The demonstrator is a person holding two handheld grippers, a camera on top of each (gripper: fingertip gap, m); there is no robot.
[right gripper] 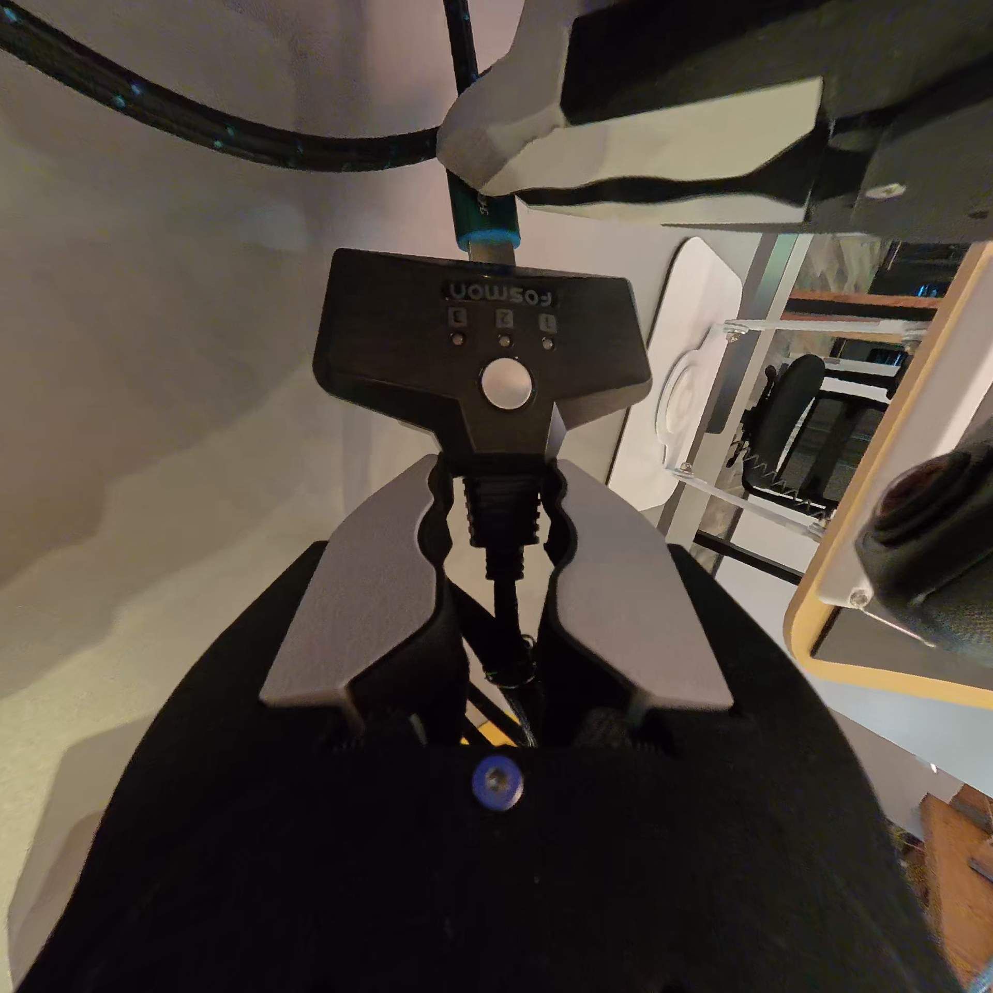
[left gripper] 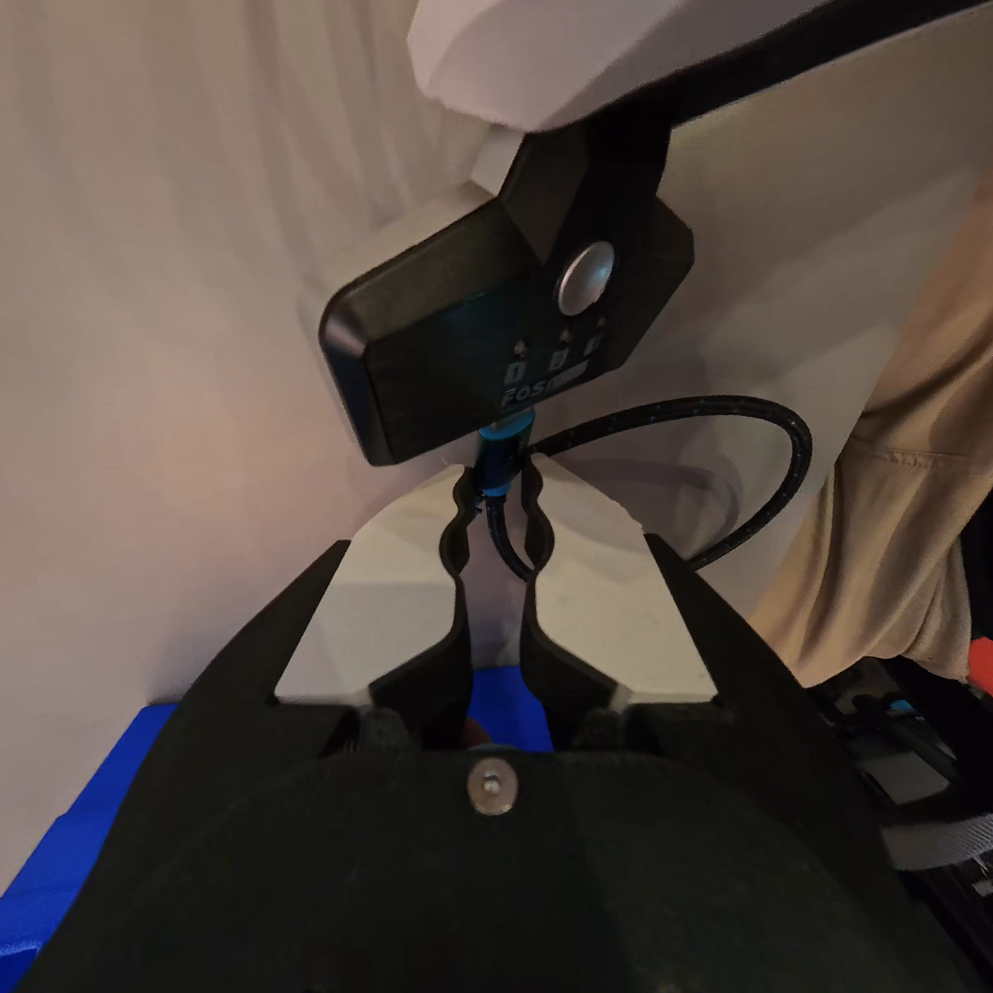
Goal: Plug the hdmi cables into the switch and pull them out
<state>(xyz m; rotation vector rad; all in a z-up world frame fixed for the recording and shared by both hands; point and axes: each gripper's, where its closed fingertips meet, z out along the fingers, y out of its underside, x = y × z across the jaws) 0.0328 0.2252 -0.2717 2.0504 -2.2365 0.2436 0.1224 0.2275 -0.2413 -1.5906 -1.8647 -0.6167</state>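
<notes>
Your left claw [left gripper: 497, 475] is closed on the blue plug [left gripper: 499, 457] of a braided cable [left gripper: 752, 424], fingertips pinching the plug shell just below the switch [left gripper: 483, 333]. That plug meets the switch's near edge; its metal tip shows in the right wrist view, so you cannot tell how deep it sits. From the plug the cable loops out toward 3 o'clock and back under the fingers.

Your right claw [right gripper: 497, 483] is clamped on the ribbed strain relief [right gripper: 502, 508] at the switch's [right gripper: 478, 344] narrow end, holding it up in the air. A round silver button [right gripper: 506, 382] faces you. At 12 o'clock the plug [right gripper: 483, 215] enters the far edge, with the left claw's [right gripper: 483, 156] fingers around it.
</notes>
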